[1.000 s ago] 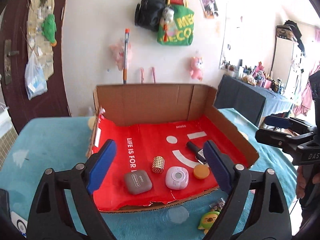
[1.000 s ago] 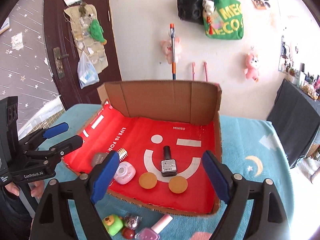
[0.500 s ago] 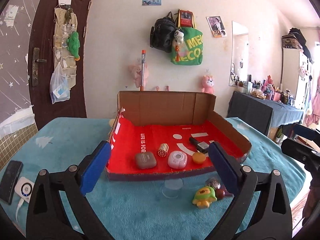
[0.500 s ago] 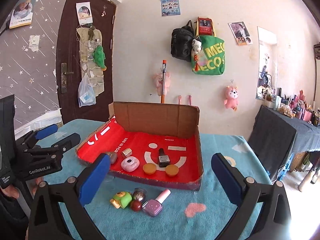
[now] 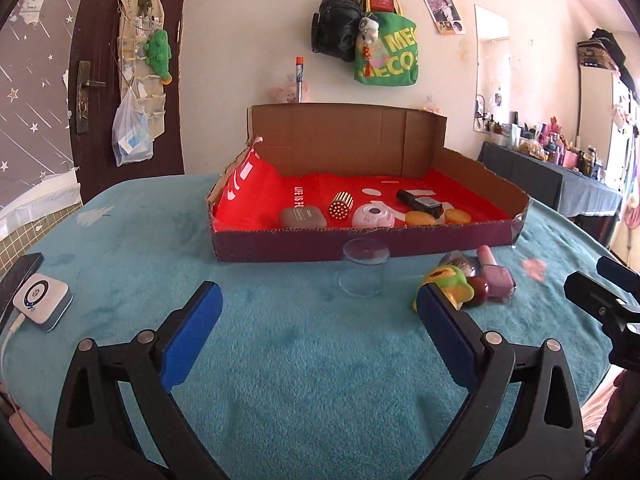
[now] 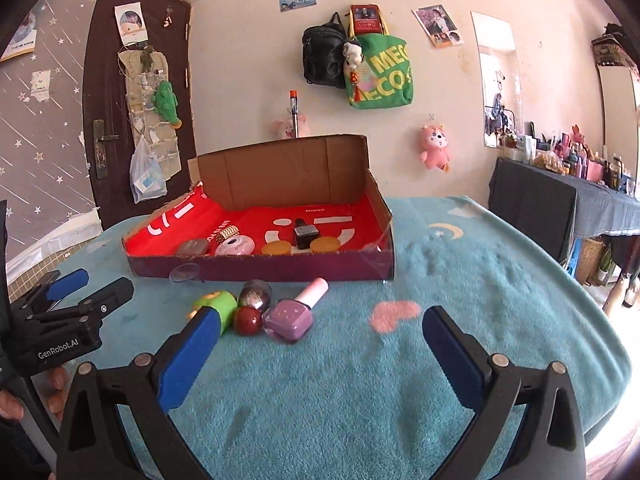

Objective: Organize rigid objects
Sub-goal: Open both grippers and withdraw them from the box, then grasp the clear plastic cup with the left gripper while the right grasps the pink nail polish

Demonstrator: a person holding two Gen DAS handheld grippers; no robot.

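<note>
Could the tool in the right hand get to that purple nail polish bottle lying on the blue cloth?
Probably yes. The right tool is open, and the purple nail polish bottle lies just ahead, slightly left, outside the cardboard box. A red ball touching its side might crowd the grip.

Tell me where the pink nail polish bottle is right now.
In the right wrist view the pink nail polish bottle lies on the teal table cover, outside the cardboard box, beside the small red ball.

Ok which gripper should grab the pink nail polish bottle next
Right. Its gripper is open with the pink nail polish bottle lying just ahead of the jaws; the left gripper faces the clear cup instead.
</note>
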